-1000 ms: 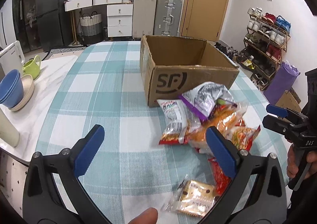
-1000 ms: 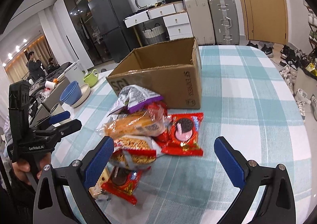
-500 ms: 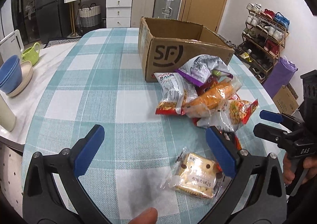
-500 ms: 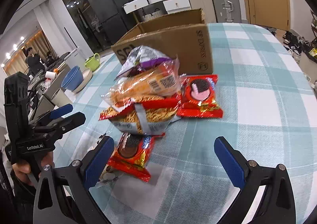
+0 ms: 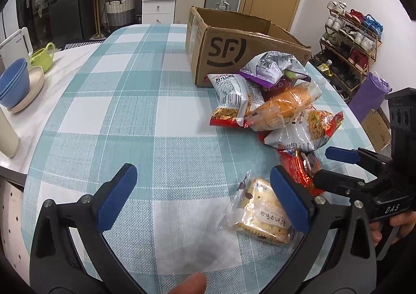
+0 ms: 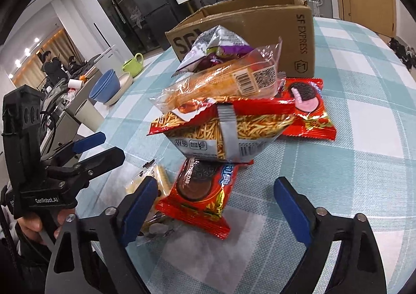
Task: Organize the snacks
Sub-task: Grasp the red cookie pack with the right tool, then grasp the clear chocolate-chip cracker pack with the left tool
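- The left gripper (image 5: 202, 195) is hovering with fingers wide and empty over bare checked table (image 5: 156, 101), a cracker packet (image 5: 260, 216) lying just beside its right finger.
- The right gripper (image 6: 215, 205) is closing its fingers around a red cookie packet (image 6: 202, 195), pads not yet touching.
- The snack pile (image 6: 226, 112) is sitting against the open cardboard box (image 5: 234, 42), well clear of the table's near edge.

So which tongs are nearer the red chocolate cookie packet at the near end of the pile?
Right. The right tongs are closing with the red cookie packet between the pads, not yet pressed. The left tongs sit off to its side, nearer the cracker packet.
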`<state>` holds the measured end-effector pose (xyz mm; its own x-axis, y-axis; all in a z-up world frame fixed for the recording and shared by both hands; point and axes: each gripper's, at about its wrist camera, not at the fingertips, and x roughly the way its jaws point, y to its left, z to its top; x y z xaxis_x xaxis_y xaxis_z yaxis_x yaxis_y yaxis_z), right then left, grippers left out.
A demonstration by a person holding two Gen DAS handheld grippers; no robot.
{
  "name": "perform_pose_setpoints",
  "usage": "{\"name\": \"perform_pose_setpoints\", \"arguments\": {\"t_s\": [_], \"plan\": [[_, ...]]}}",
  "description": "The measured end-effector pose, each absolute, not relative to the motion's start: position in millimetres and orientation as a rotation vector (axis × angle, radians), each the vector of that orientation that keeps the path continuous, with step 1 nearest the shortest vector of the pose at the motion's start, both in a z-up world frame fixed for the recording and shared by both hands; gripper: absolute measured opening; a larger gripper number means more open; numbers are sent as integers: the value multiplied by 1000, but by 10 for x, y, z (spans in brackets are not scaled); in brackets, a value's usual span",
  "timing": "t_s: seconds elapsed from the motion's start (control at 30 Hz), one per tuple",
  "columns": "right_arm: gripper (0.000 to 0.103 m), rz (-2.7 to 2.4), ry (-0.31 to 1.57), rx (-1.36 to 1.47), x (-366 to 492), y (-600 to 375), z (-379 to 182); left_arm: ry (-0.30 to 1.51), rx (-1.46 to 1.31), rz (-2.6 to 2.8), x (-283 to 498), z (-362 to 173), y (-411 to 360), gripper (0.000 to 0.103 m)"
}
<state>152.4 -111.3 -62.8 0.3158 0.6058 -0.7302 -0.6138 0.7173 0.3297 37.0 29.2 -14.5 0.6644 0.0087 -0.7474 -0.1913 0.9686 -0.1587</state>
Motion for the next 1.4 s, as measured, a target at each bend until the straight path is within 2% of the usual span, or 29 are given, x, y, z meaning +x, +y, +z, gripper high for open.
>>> {"name": "perform_pose_setpoints", "arguments": {"t_s": [0.1,0.3,0.37,0.47,0.57,1.0,1.4], "plan": [[85,805,957,-18,1493,-1051,-660,847,-236,109,366,-170,304,102],[72,801,959,-11,1493,-962,-688,862,-217,98,366,-208,297,102],[60,806,960,-21,1475,-953,-683,859,-216,97,362,-208,297,102],[50,827,953,-29,1434,-974,-668,858,-223,92,359,-209,298,102],[45,825,937,-42,1384,-965,-662,858,-217,90,358,-216,291,102],[45,799,867,15,1273,-1186,-535,857,-192,10,365,-198,127,102],[45,799,870,32,1262,-1278,-556,957,-50,-121,372,-410,-307,102]]}}
